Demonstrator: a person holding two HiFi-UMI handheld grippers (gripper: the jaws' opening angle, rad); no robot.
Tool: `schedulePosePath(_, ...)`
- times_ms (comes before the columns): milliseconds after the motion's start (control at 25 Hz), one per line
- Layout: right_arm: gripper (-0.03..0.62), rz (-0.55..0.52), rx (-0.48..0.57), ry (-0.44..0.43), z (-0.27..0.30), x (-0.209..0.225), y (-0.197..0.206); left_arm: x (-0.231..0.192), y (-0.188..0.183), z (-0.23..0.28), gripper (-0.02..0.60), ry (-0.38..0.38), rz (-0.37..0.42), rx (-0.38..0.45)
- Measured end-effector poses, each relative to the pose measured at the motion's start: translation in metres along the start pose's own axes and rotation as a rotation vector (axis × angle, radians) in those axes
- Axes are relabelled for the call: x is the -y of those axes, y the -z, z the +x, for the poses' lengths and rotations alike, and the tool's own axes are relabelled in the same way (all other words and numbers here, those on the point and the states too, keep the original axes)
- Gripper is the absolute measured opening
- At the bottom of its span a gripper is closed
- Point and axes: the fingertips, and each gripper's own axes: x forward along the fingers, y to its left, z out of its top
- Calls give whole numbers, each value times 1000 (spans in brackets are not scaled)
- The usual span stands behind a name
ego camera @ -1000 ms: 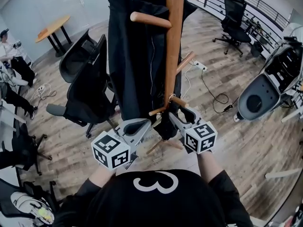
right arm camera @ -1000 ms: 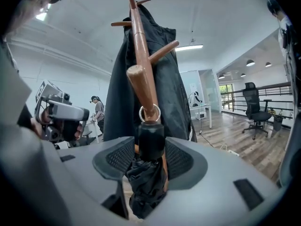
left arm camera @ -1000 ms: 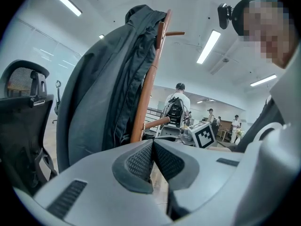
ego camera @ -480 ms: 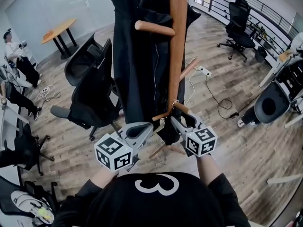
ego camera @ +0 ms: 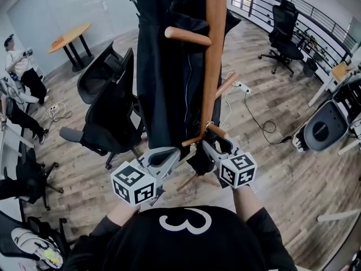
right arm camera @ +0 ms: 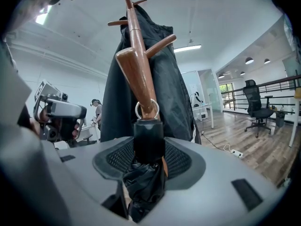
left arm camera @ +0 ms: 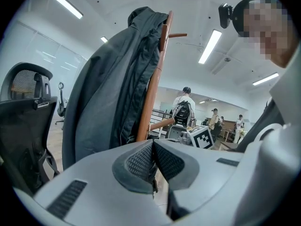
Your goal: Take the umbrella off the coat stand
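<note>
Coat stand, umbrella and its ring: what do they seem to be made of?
Coat stand: wood, seemingly varnished; warm brown with a soft sheen.
Umbrella: thin black fabric, probably synthetic; it crumples in glossy folds.
Ring: metal, likely steel; silvery and bright.

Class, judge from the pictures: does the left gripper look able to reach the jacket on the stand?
Probably yes. The left gripper is shut on nothing, and the jacket hangs just ahead with nothing between; the fingers must open first.

Left tongs (left arm camera: 152,150) together and empty — right tongs (right arm camera: 148,166) tight on the umbrella (right arm camera: 149,138).
</note>
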Motion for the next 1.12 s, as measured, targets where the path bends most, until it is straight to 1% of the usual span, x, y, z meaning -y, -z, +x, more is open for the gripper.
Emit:
schedulePosePath(360,198,-6,-1,6,-3,0,1,-1,-3,-5,17,-7,5,9)
schedulePosePath(840,198,-21,-18,12,-9,-2,-4,0,-3,-7,17,-7,-7,-5)
schedulePosePath(1000,198,-18,-7,18,-13,0,-9,2,-5,-1,17,2,-13,-3)
schedulePosePath(1120,198,-24,0,18,-20,-2,-12,9,-7,2,17,19,-2,0)
